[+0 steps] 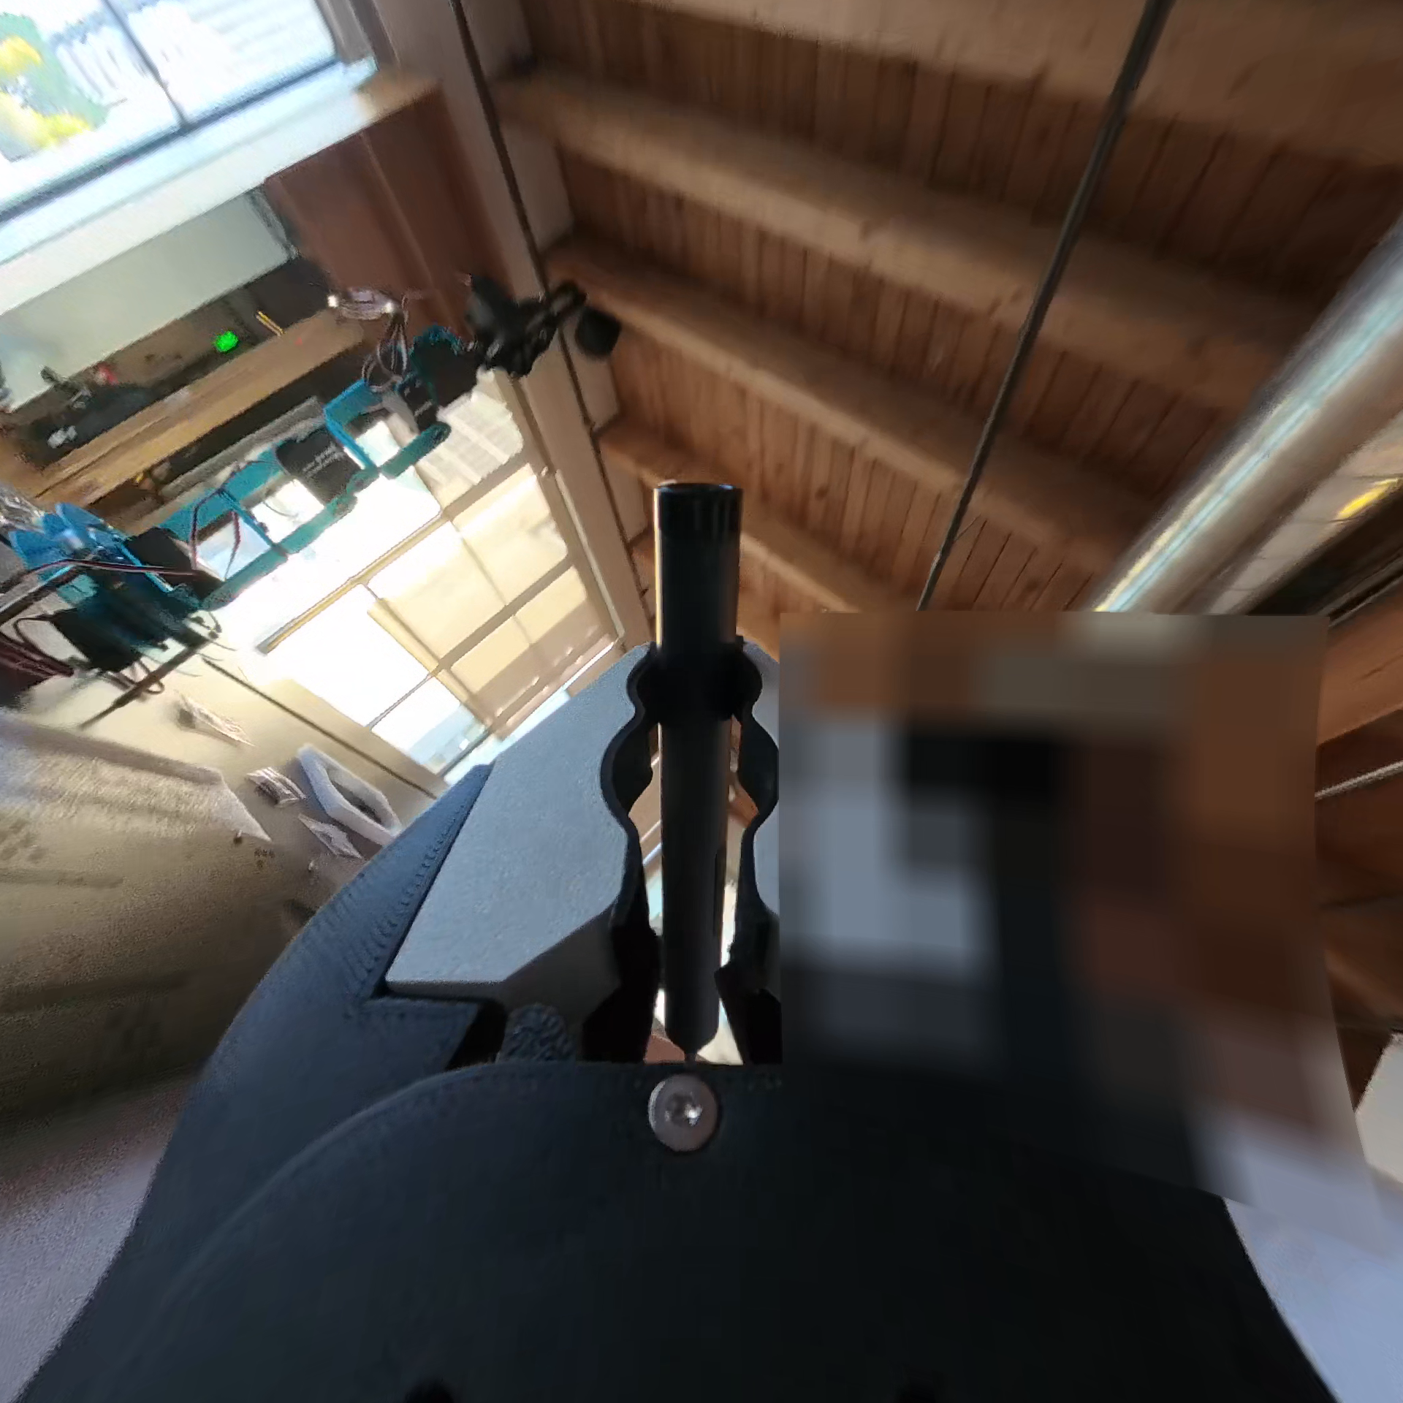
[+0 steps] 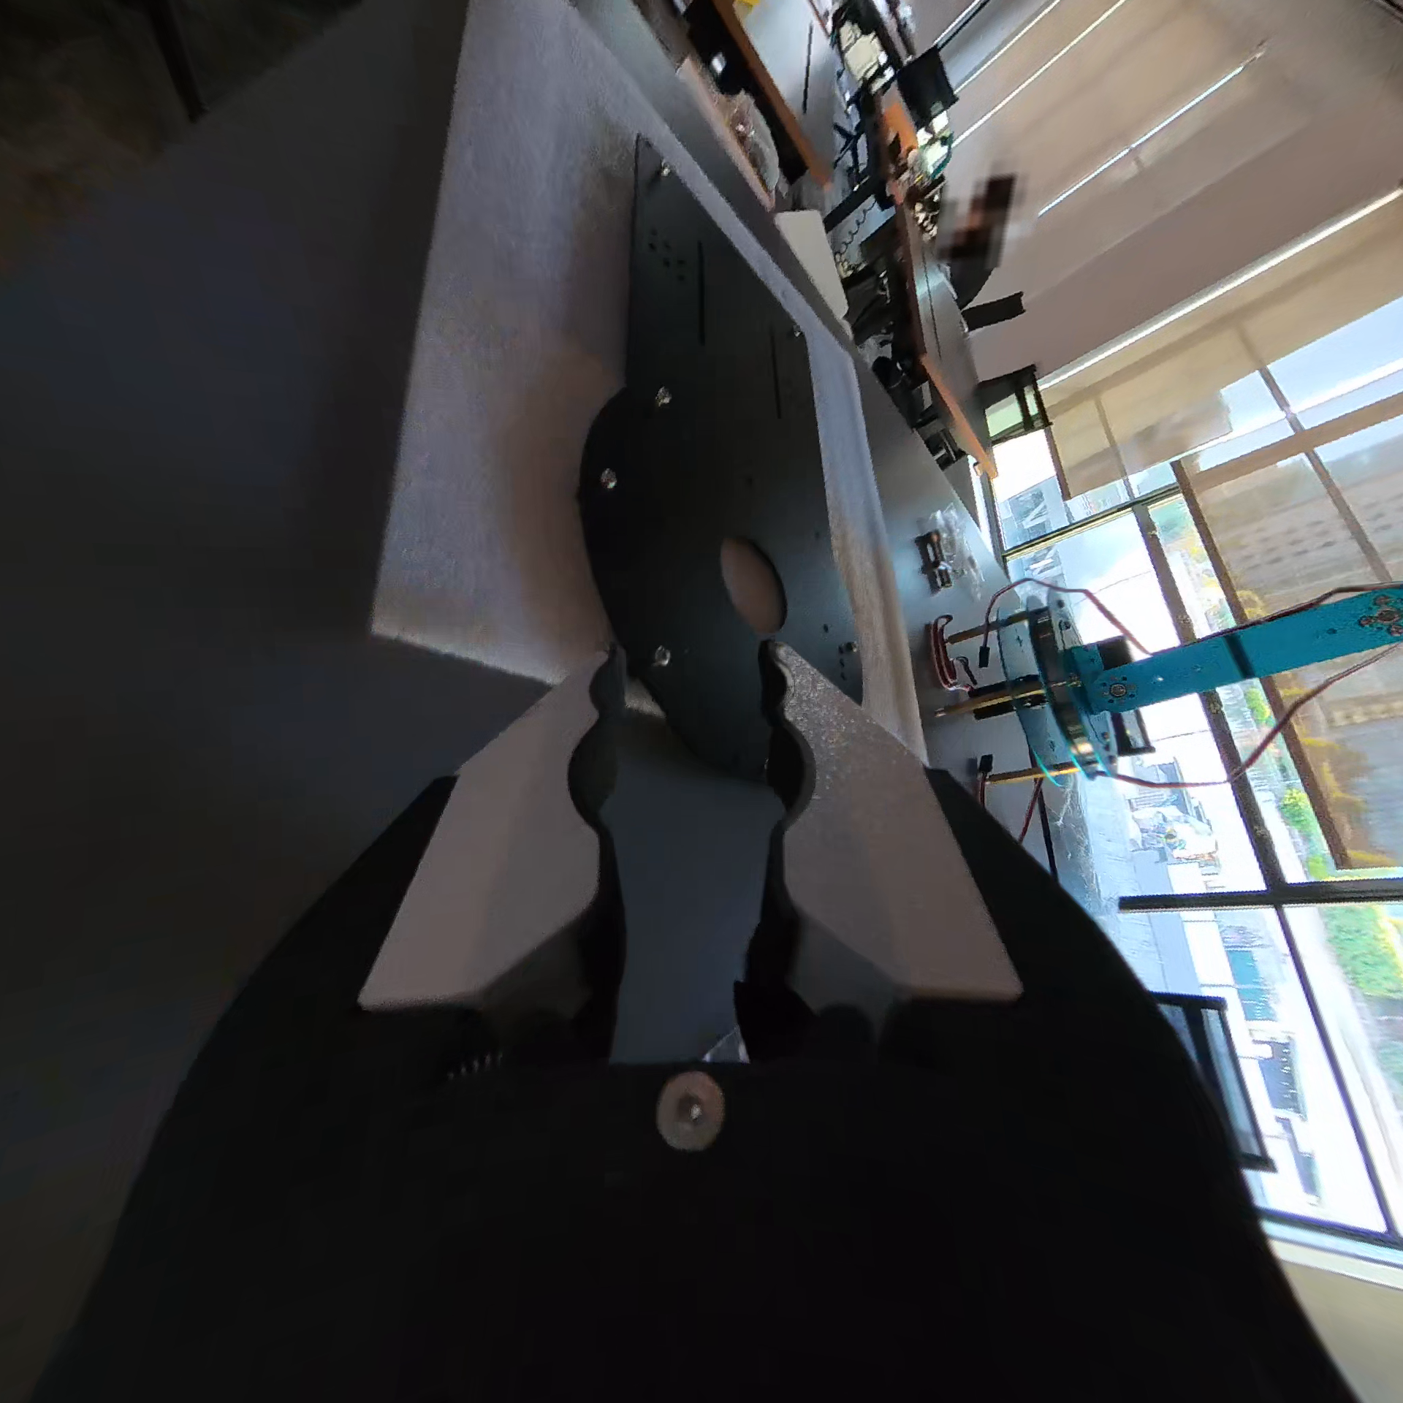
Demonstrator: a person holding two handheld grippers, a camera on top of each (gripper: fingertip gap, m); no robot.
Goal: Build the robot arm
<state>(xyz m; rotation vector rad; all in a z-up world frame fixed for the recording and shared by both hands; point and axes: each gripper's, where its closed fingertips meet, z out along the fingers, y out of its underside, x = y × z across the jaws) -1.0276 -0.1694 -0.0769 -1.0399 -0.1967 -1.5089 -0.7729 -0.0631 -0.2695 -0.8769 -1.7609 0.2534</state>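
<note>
My left gripper (image 1: 697, 668) is shut on a thin black cylindrical tool (image 1: 695, 577). The tool stands up between the fingers, with its fine tip toward the camera, and is raised toward the ceiling. My right gripper (image 2: 691, 668) is open. Its fingertips sit on either side of the near edge of a round black disc (image 2: 668, 547) with a centre hole and small screws. I cannot tell if they touch it. The disc rests on a black perforated plate (image 2: 729, 319) on a grey pad (image 2: 501, 379).
A blue robot arm (image 2: 1215, 660) with red and black wires stands on the table beyond the pad; it also shows in the left wrist view (image 1: 250, 501). Small parts bags (image 1: 342, 797) lie on the table. Overhead are wooden beams and a metal duct (image 1: 1253, 425).
</note>
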